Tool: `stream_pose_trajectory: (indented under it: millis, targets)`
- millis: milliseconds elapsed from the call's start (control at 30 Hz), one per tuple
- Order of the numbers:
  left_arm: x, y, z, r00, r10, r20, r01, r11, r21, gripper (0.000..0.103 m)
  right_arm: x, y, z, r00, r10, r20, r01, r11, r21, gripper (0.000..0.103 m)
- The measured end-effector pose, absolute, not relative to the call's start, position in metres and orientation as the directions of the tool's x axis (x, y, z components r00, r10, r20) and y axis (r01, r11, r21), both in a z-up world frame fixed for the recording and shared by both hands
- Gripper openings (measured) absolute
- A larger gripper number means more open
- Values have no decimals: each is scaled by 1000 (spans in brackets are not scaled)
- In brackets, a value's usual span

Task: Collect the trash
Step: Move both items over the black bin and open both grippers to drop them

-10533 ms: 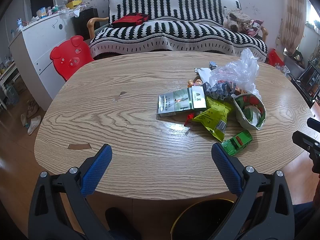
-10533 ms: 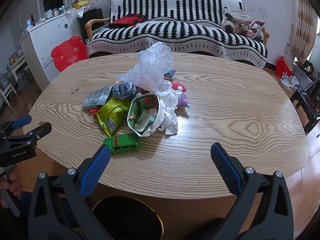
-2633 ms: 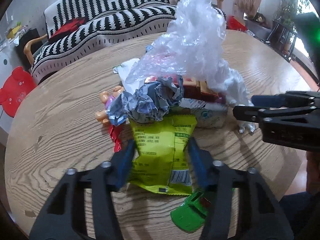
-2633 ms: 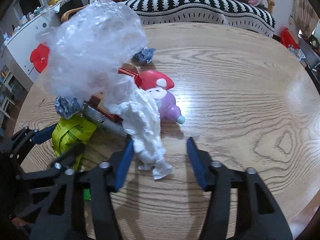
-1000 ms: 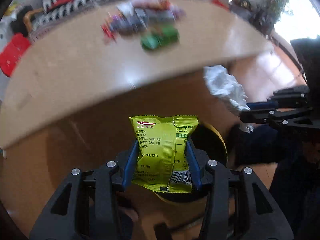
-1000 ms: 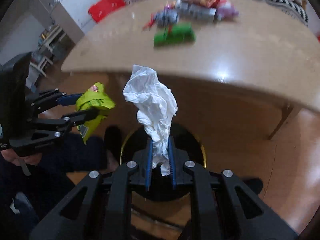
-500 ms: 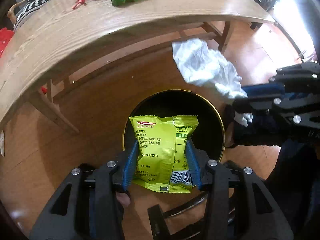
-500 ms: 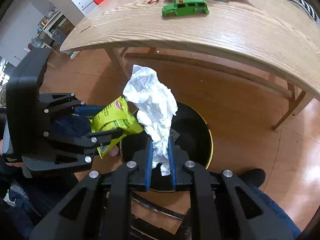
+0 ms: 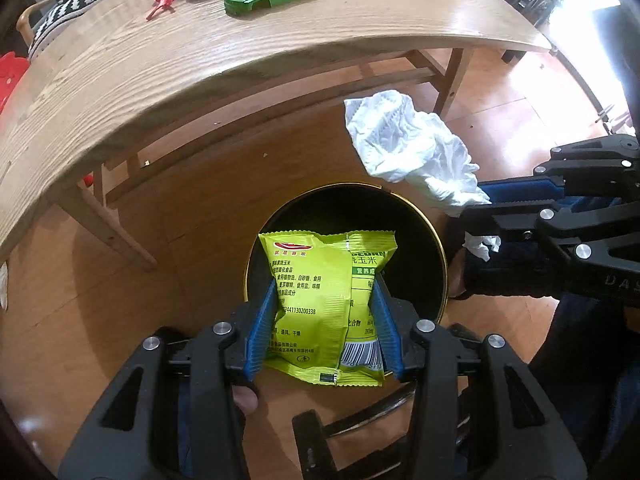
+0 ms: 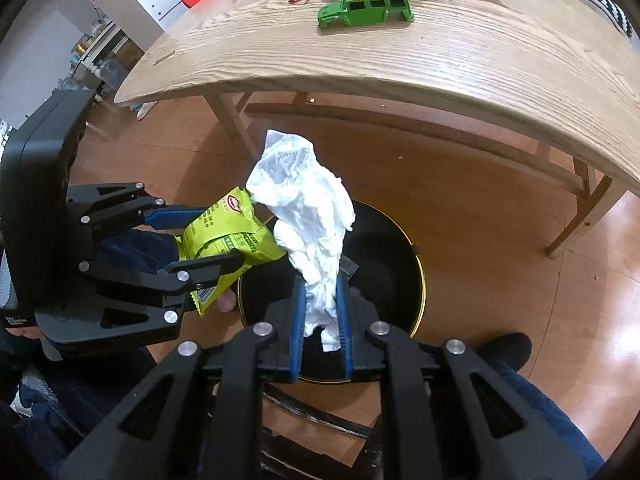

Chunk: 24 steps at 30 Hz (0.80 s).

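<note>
Black bin [image 9: 436, 240] below gripper-held snack packet [image 9: 328, 304] and tissue [image 10: 308, 216].

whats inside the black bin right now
The bin looks dark inside, with one small pale scrap visible. The snack bag and tissue, both clamped above it, cover much of the opening.
</note>
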State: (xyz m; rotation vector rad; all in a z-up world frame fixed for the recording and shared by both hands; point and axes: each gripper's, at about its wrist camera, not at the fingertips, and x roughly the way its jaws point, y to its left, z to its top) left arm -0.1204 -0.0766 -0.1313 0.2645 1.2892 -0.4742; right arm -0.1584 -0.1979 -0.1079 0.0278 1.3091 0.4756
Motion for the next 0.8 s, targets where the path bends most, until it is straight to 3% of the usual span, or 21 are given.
stream_pose_trajectory:
  millis: [433, 500, 533, 567, 800]
  targets:
    - [-119, -76, -134, 192, -194, -962, 473, 877, -83, 47, -156, -202, -109, 172, 359, -917, -295, 907, 300, 16]
    - [-119, -77, -135, 189, -194, -963, 477, 875, -82, 56, -154, -203, -110, 168, 362, -917, -285, 908, 306, 26]
    - [-119, -77, -135, 190, -188, -964, 476, 876, -77, 69, -153, -204, -110, 168, 362, -917, -277, 910, 309, 49]
    - [-119, -77, -136, 193, -186, -963, 475, 877, -75, 76, -153, -205, -110, 175, 365, -914, -270, 911, 312, 70]
    - [-118, -76, -138, 191, -182, -965, 465, 882, -74, 82, -153, -208, -102, 202, 381, -902, -266, 908, 324, 74]
